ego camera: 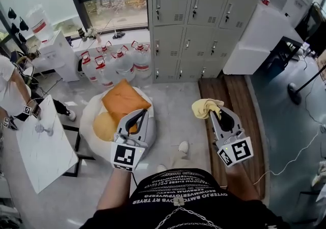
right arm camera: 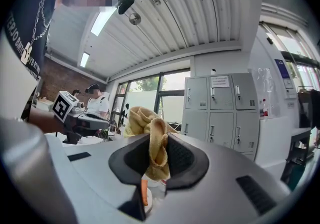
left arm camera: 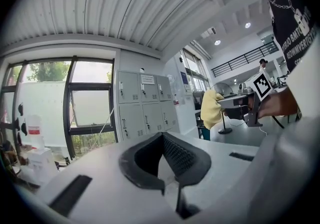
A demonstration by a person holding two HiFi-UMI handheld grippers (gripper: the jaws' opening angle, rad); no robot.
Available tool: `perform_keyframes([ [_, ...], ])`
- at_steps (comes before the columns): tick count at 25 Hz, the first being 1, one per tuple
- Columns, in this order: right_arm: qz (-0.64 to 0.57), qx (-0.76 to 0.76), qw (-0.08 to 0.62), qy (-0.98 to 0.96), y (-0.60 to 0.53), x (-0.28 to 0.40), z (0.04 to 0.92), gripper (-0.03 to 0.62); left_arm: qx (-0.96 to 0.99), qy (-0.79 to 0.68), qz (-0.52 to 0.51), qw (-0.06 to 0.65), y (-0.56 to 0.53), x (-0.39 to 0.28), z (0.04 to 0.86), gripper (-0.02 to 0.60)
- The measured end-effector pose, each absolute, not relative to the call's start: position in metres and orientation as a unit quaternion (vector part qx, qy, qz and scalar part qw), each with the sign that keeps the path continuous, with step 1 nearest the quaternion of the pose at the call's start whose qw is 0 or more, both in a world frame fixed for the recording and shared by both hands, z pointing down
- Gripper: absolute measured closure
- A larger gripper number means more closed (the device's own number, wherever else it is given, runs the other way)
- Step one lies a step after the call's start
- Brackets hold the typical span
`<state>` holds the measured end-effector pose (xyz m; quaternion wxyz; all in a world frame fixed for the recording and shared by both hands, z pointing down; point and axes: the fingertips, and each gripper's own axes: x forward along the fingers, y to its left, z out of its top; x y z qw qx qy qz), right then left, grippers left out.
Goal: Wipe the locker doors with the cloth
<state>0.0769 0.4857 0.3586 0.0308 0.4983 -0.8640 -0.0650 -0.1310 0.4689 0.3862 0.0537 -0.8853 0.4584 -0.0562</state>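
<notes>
Lockers (ego camera: 204,14) at 12 o'clock, not reached; my right claw (ego camera: 218,112) pinches cloth (ego camera: 204,106) for wiping, left claw (ego camera: 137,115) closed, empty.

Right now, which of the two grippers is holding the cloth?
The right gripper: its jaws are clamped on the yellow cloth, while the left gripper is shut with nothing between its jaws.

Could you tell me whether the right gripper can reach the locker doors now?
Probably not: the right gripper, shut on the cloth, is well short of the locker doors, with open floor between.
</notes>
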Motion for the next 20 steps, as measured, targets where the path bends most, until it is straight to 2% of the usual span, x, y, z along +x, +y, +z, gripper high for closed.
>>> perform_keyframes([
  [20,-0.032,0.486,0.021,-0.873,0.381,0.119,0.383,0.539,-0.878,0.469,-0.055,0.078,0.365,-0.086,0.392,0.577],
])
